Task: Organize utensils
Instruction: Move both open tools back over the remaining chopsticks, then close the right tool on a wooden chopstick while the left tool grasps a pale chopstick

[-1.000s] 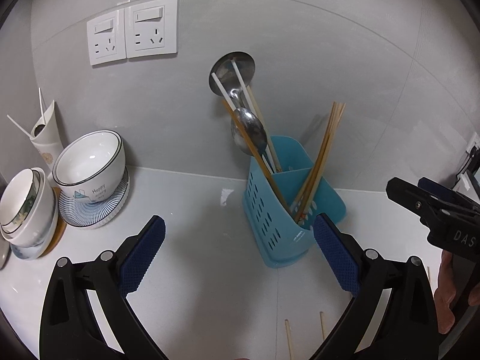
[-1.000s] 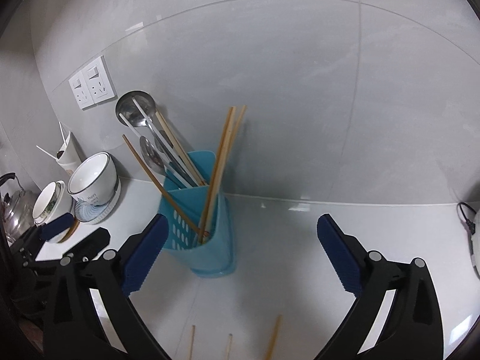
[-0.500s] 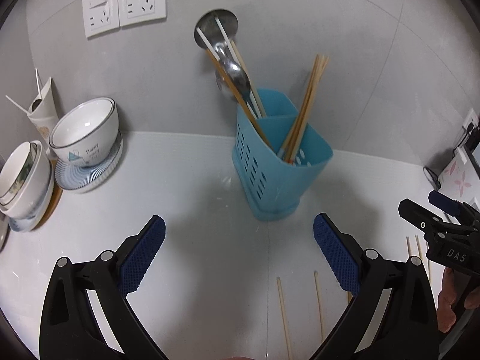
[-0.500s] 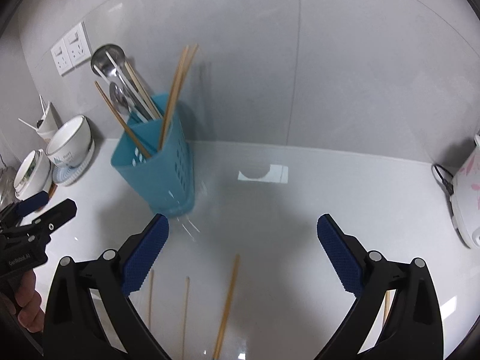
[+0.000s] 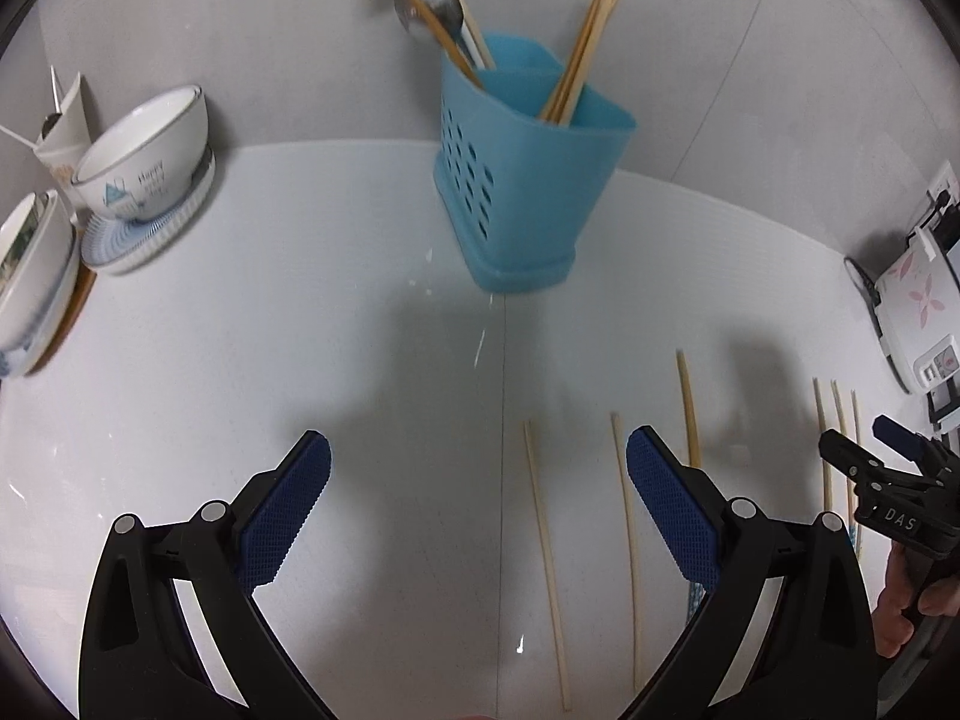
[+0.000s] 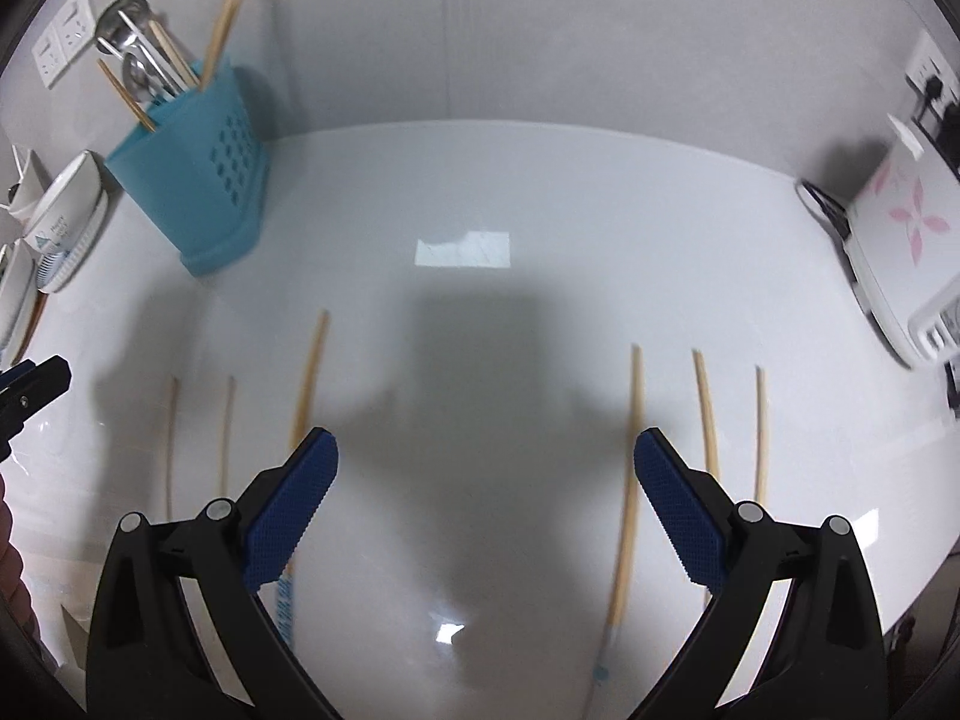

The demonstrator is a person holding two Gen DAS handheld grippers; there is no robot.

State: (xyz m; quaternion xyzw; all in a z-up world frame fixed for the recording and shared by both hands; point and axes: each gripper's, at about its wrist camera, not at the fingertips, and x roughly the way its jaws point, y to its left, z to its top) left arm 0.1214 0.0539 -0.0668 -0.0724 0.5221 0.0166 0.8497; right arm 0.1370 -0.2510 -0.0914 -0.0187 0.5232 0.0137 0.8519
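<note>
Both tongs [image 5: 478,501] [image 6: 486,501] gape wide and empty; blurred chopsticks [image 6: 624,480] run partly hidden under them.

both wrist cams sit above the white counter [image 5: 240,360], tilted down and forward toward the far wall. left cam is nearer the blue utensil holder [image 5: 528,168], which stands centre-far; in the right cam that holder [image 6: 198,180] sits far-left. shared: holder, loose chopsticks [image 5: 546,540] [image 6: 306,378] near, bowls [image 5: 144,162] left, white appliance [image 6: 900,252] right. each cam catches the other gripper at its frame edge.
</note>
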